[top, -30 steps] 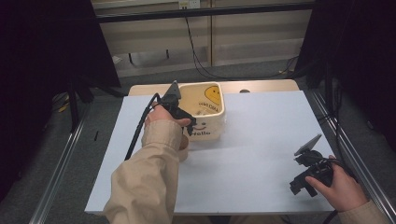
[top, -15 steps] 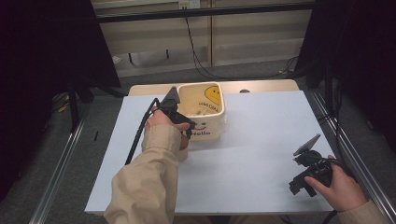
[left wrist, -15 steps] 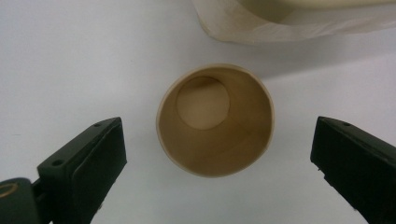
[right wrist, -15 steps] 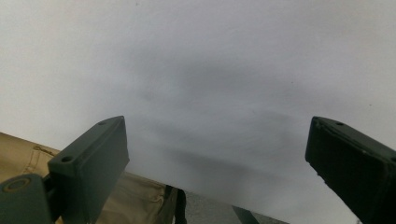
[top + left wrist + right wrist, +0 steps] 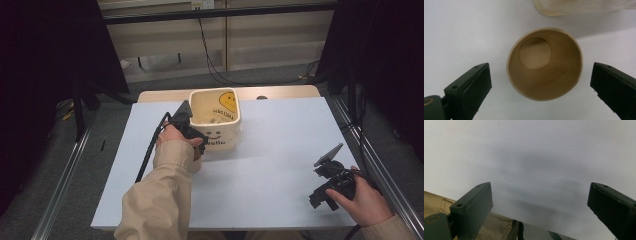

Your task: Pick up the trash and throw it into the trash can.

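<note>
The left gripper [image 5: 192,137] hangs over a tan paper cup [image 5: 545,63] that stands upright on the white table [image 5: 280,150], just on the near-left side of the cream square bin [image 5: 216,120] with the smiley face. In the left gripper view its jaws are spread wide, one to each side of the cup's rim and clear of it, holding nothing; the camera looks straight down into the cup, which is empty to its round bottom. That straight-down aim with the cup centred between the jaws suggests the gripper is lined up either for a grasp across the rim or for parting from a cup just set there; which of the two cannot be told. A corner of the bin [image 5: 584,7] lies at the far edge of that view, so the cup stands near the bin but apart from it. The right gripper [image 5: 327,182] rests low at the near right of the table, well away from the cup, probably parked out of the way; its jaws are wide open and empty, pointing at bare table [image 5: 536,170].
</note>
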Motion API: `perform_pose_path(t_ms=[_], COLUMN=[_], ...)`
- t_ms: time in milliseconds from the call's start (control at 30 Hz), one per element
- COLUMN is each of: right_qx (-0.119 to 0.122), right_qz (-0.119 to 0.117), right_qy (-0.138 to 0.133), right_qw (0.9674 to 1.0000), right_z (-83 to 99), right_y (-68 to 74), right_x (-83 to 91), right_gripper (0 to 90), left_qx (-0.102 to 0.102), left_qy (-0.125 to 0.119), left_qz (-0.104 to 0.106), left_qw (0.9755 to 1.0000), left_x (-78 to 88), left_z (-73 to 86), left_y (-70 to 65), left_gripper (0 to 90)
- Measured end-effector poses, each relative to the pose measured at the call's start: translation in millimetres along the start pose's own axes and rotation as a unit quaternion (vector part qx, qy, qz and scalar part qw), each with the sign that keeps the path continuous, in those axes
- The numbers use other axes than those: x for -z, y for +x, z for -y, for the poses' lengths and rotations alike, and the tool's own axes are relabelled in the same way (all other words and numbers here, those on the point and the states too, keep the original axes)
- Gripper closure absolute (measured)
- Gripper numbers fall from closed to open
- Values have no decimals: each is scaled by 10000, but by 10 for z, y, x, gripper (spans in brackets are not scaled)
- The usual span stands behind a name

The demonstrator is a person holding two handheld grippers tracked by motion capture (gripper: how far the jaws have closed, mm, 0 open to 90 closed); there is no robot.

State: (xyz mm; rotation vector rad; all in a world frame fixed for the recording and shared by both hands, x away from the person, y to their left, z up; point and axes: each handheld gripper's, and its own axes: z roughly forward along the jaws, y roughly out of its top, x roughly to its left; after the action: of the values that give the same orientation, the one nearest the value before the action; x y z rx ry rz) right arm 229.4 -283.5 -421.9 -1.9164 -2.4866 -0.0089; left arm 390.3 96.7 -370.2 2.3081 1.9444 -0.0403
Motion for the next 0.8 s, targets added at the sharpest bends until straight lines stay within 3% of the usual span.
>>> perform_pose_path(t_ms=[267,433,500,600,800], right_qx=[-67,-29,-50,-44,-32], right_qz=[-36,-13,-7,-11,10], right_qy=[10,-26,-32,-31,-42], right_qw=[10000,10000,10000,10000,10000], right_z=[1,-6,-10,-9,-12], right_y=[1,8,14,16,14], right_x=[-2,2,2,3,3], right_gripper=[59,59,59,59,60], left_qx=[-10,-57,-58,-18,47], left_qy=[-119,-51,-80,-54,-6], left_qz=[-8,16,-86,0,-20], left_qw=[9999,10000,9999,10000,10000], left_x=[-73,-121,-139,-145,-38], left_z=[8,17,21,28,23], left_y=[-16,-30,-34,-46,-17], left_gripper=[34,43,70,177,196])
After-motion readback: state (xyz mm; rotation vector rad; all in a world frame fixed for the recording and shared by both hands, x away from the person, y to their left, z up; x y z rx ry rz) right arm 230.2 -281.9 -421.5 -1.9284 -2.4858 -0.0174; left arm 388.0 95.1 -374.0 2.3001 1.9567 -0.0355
